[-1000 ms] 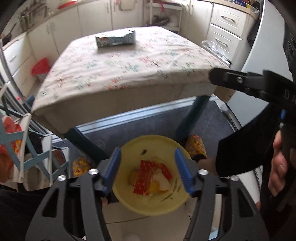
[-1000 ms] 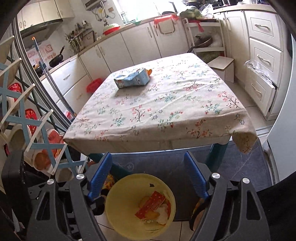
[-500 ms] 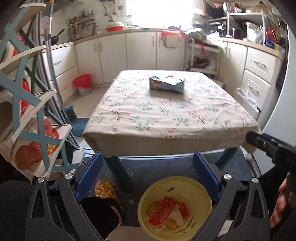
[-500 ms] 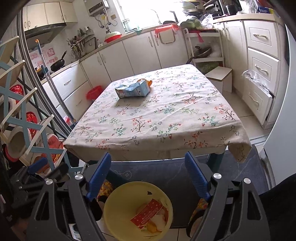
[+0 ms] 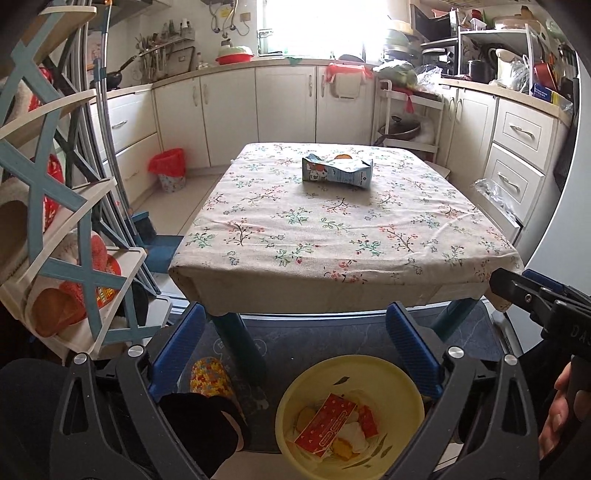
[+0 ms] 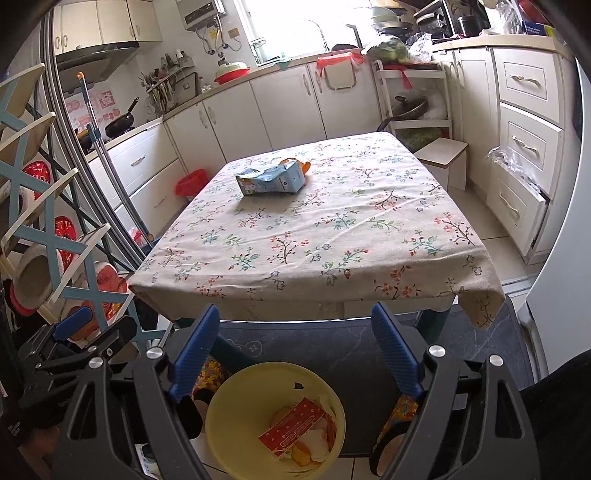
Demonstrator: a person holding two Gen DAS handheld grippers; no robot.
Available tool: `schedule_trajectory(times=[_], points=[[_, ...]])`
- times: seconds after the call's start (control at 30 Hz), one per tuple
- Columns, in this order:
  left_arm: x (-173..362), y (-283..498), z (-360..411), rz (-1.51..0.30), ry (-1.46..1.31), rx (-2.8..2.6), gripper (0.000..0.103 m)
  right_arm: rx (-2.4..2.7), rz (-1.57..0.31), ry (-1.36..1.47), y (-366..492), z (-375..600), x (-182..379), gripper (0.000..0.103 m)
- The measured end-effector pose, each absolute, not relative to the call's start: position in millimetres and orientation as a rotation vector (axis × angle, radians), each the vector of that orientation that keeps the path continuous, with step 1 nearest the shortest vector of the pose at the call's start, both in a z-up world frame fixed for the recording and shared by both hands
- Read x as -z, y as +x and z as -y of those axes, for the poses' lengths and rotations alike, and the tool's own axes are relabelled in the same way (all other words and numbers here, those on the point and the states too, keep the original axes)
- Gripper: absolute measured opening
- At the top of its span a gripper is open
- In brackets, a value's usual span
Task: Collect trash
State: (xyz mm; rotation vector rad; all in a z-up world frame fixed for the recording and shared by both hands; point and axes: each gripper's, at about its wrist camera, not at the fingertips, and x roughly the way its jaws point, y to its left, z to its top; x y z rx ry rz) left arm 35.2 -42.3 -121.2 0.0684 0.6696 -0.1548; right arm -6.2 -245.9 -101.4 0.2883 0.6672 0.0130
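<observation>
Place: a home kitchen, lived-in and crowded.
Cabinets: cream panelled cupboard doors and drawers (image 5: 229,110) line the walls under a pale worktop.
Cooking gear: a black frying pan (image 6: 120,120) on the hob, hanging utensils (image 5: 155,51), a lidded pan on a white trolley rack (image 5: 400,129).
Window: a bright window (image 5: 317,26) above the counter.
Table: a low table under a beige floral tablecloth (image 5: 332,229).
Floor: pale tiles, a small red-lined waste bin (image 5: 168,173).
</observation>
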Motion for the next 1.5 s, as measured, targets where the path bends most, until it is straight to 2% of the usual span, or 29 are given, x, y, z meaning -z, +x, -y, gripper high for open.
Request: schedule_trajectory(times=[0.67, 1.27, 1.5], points=[[107, 69, 35, -0.672, 0.022, 0.158, 0.095, -0.065, -0.654, 0.319, 18, 251, 85, 0.081], [105, 180, 65, -0.745, -0.02, 0.284, 0.095, -0.076, -0.679, 0.34, 118, 290, 64, 0.081], [112, 225, 71, -0.803, -0.138, 0.307, 0.095, -0.01, -0.718, 0.302, 198, 312, 66, 0.081]])
